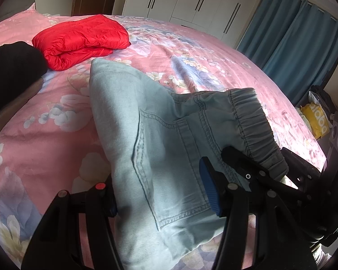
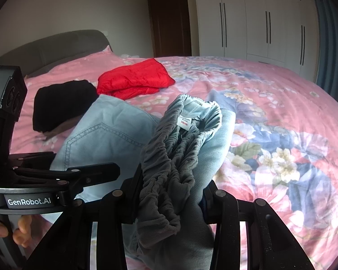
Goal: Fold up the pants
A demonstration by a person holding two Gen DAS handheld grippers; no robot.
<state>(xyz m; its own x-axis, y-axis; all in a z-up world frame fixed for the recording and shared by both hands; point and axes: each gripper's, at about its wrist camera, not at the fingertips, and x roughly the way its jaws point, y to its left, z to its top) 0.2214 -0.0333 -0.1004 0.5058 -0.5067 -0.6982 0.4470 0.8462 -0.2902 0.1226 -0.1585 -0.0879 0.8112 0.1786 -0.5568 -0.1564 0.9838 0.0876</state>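
Both tools — left point(image 1: 162, 199), right point(image 2: 169, 193) — clamp the pants point(image 1: 160, 139) (waistband bunched) above bed point(image 1: 191, 51).

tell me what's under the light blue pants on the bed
Under the light blue pants only the pink floral bedspread shows around their edges. Whatever lies directly beneath the folded denim is covered, so it cannot be seen.

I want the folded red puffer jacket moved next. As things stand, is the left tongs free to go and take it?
Probably not yet: the left tongs is shut on the light blue denim pants. The red jacket lies uncovered on the pink floral bedspread beyond.
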